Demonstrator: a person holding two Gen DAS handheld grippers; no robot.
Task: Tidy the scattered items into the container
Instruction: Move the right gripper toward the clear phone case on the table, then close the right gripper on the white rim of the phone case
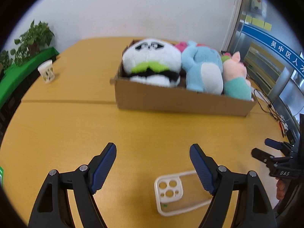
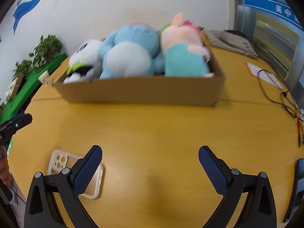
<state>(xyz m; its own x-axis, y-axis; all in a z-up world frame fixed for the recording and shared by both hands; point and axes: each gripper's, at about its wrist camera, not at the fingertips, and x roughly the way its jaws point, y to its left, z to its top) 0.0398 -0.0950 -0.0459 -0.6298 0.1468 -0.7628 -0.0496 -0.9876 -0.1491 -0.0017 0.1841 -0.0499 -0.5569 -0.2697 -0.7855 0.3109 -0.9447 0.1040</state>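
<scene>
A cardboard box [image 1: 180, 102] [image 2: 144, 93] stands on the yellow table [image 1: 76, 125] and holds a panda plush [image 1: 152, 60] [image 2: 85, 57], a blue plush [image 1: 203, 66] [image 2: 131, 51] and a pink plush [image 1: 237, 76] [image 2: 184, 47]. A clear phone case [image 1: 171, 191] [image 2: 58, 161] lies flat on the near table. My left gripper [image 1: 153, 148] is open and empty, just above and behind the case. My right gripper [image 2: 150, 150] is open and empty, to the right of the case; it also shows in the left wrist view [image 1: 260, 149].
A white cup [image 1: 46, 73] [image 2: 44, 79] stands at the table's left. Potted plants [image 1: 32, 39] on a green ledge line the left wall. Black cables [image 2: 275, 93] and papers [image 2: 260, 72] lie at the table's right, with a grey cloth [image 2: 231, 41] behind.
</scene>
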